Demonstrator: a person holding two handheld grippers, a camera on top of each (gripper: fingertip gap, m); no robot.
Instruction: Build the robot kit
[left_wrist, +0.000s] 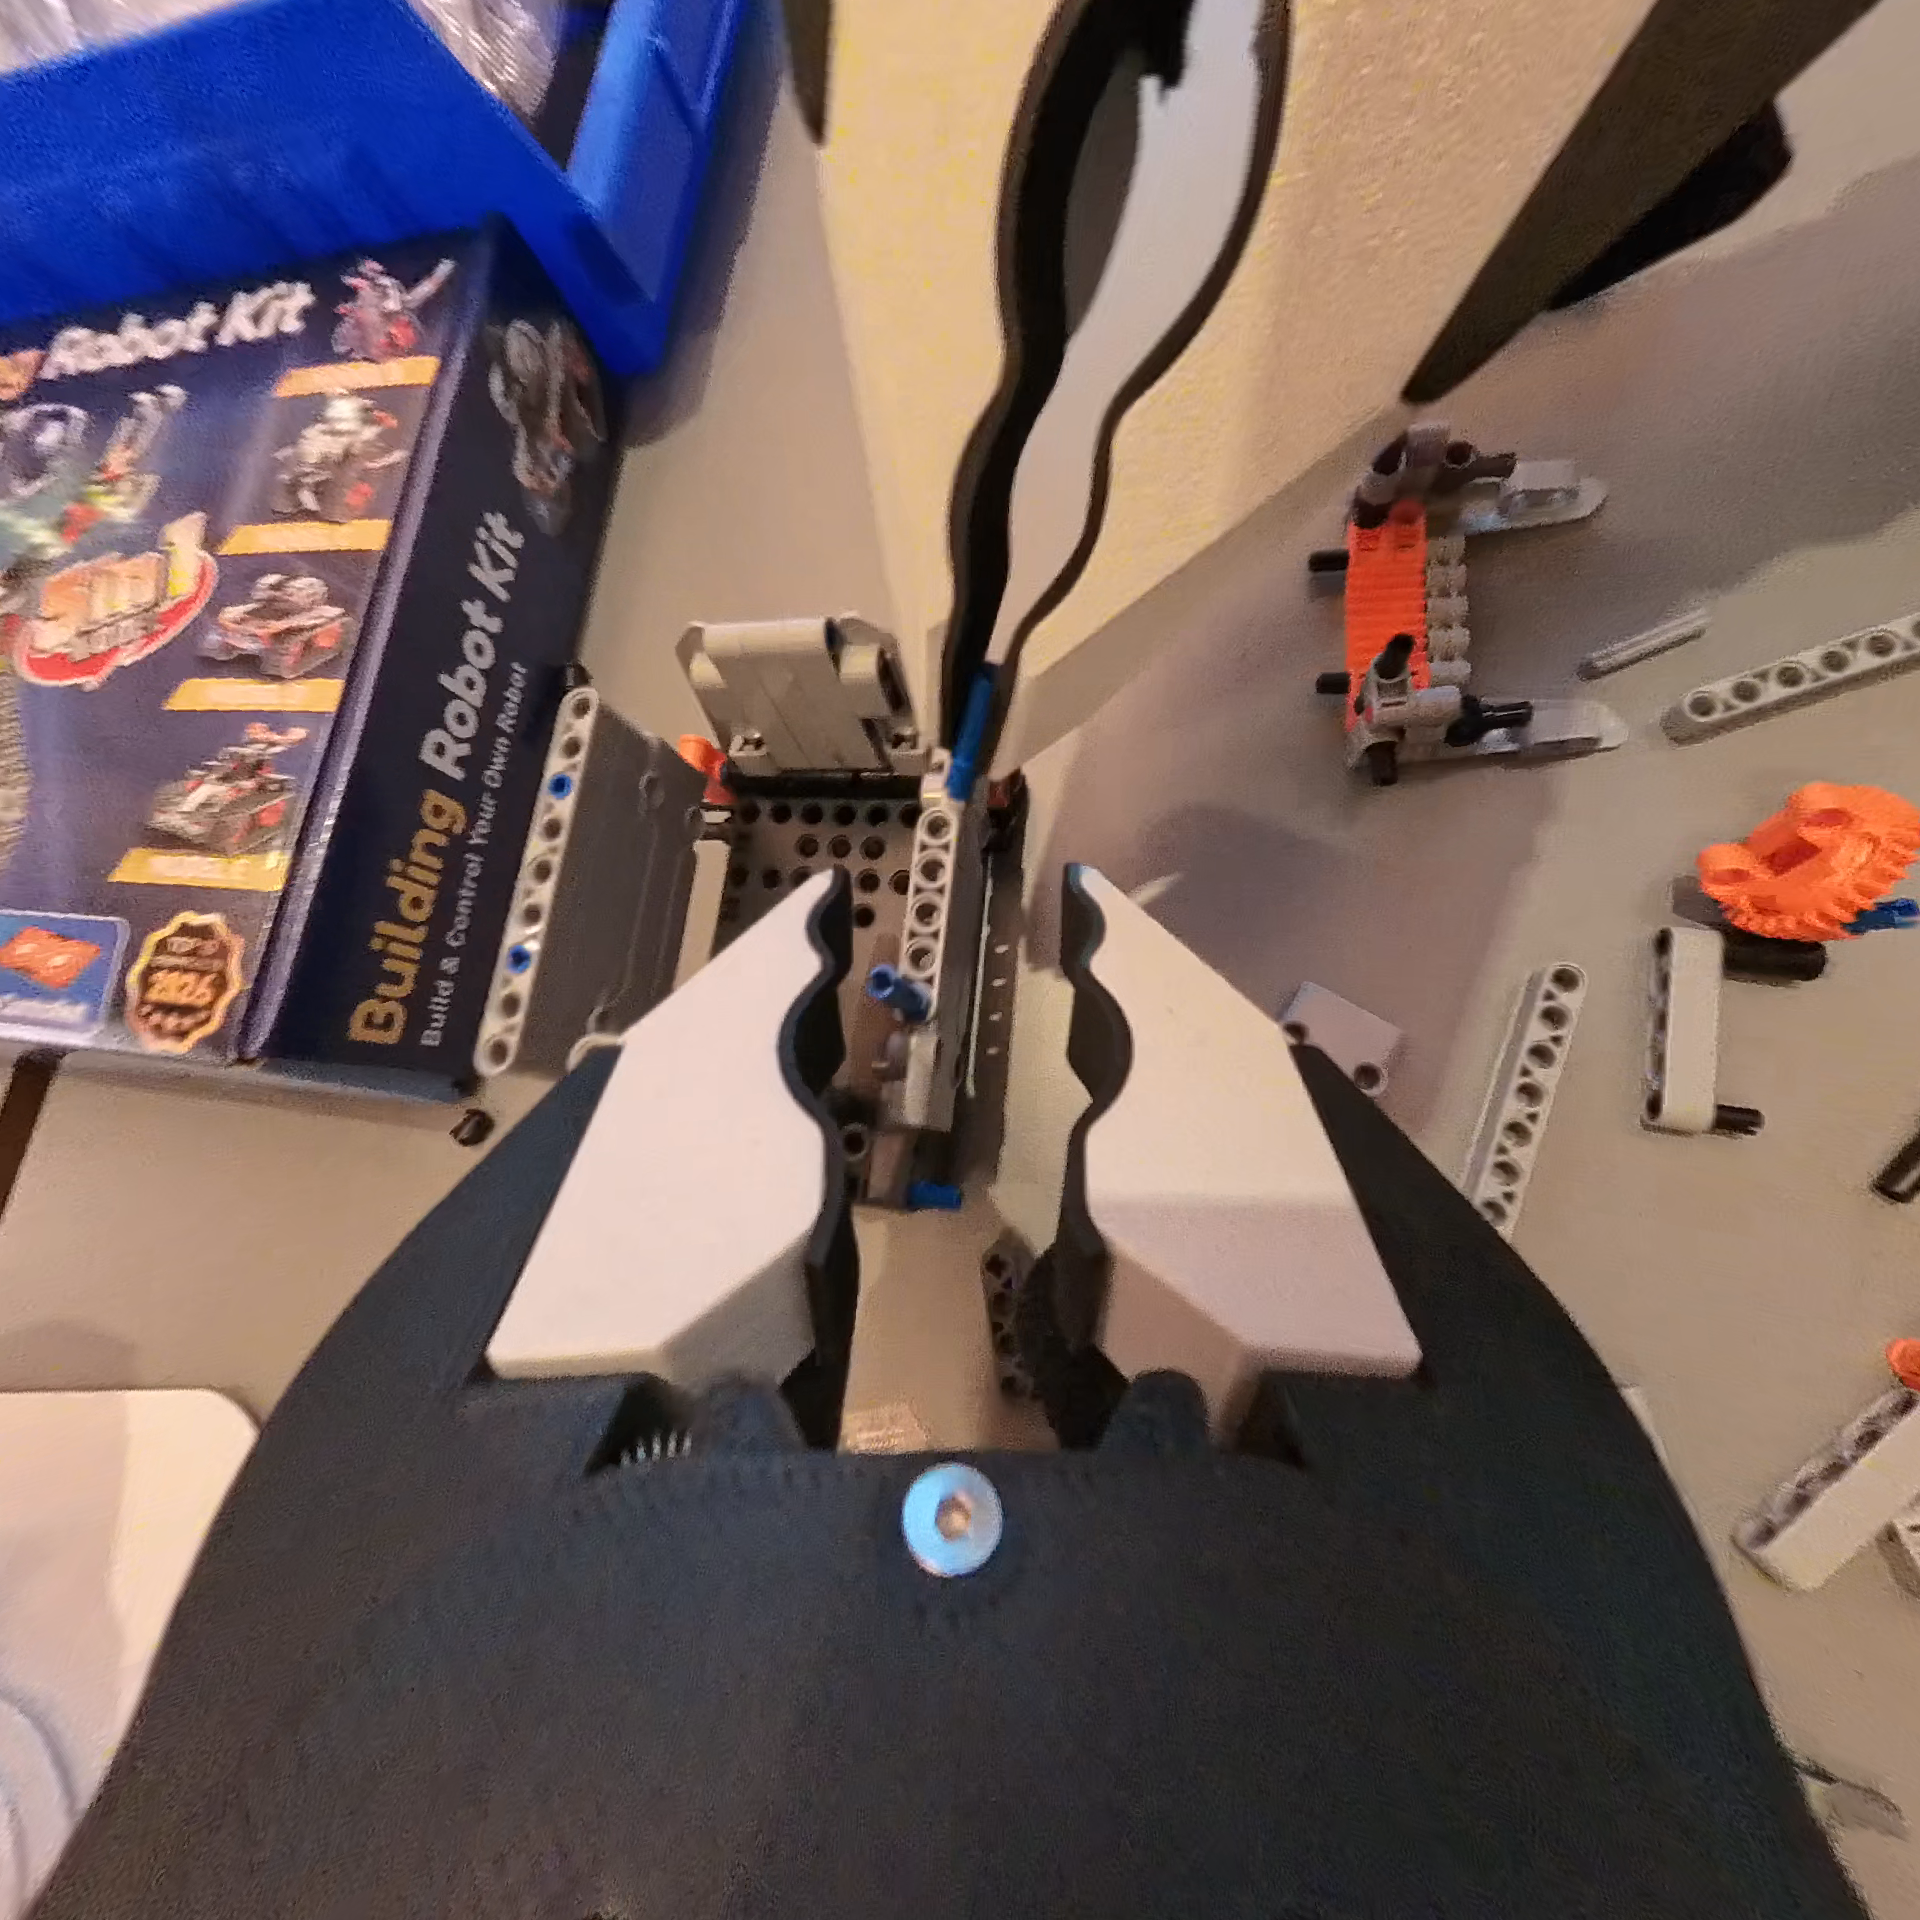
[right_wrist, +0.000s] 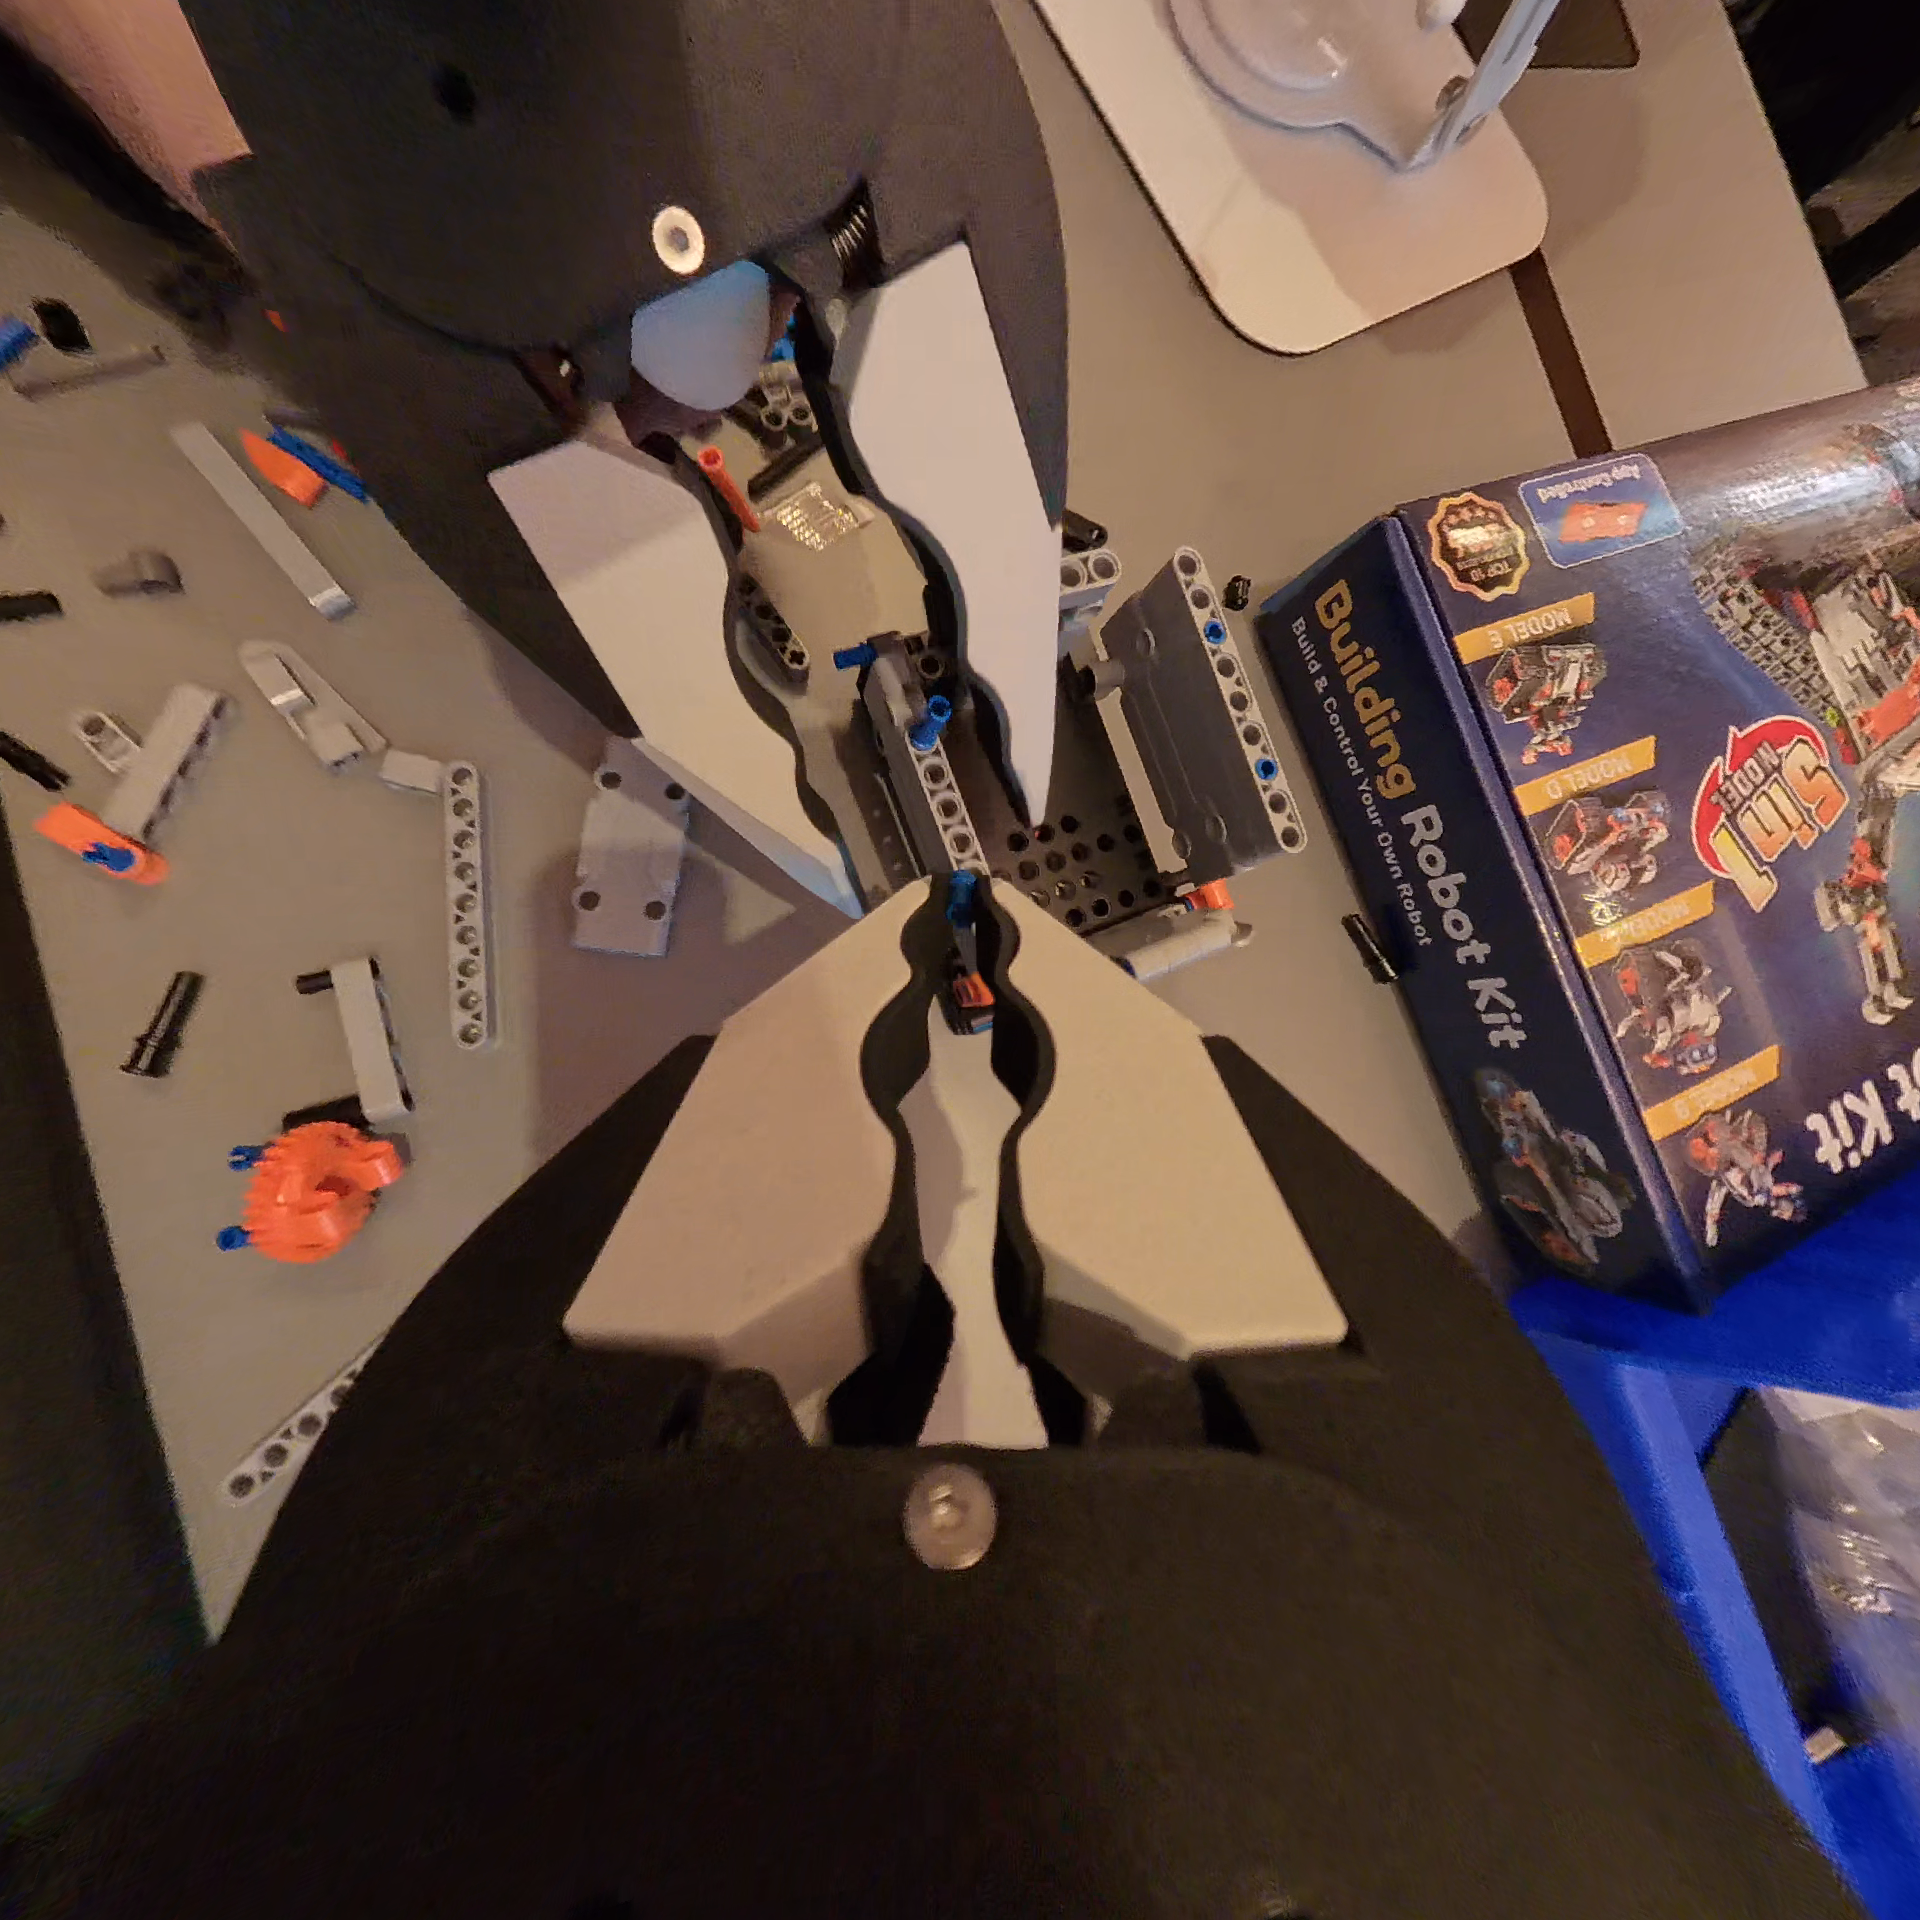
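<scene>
On the left side of the table (left_wrist: 1714, 1247), a dark printed kit box (left_wrist: 312, 644) lies beside a blue bin (left_wrist: 312, 135). Just right of the box stands a part-built model (left_wrist: 810, 842): a black perforated plate with grey side panels, a grey block at its far end and a grey holed beam (left_wrist: 930, 894) already fixed along it. The left gripper (left_wrist: 951, 883) hangs over this beam with its fingers apart, one on each side; whether they touch it I cannot tell. The beam's long axis runs straight away from the left gripper, toward the right gripper (right_wrist: 961, 883), which faces it and is clamped on a small blue, black and orange piece (right_wrist: 966, 987). That piece lies in line with the fingers, blue end at the beam's end. Farther right, an orange tracked unit (left_wrist: 1387, 603), loose grey beams (left_wrist: 1522, 1091) and an orange gear (left_wrist: 1808, 862) lie unattached.
</scene>
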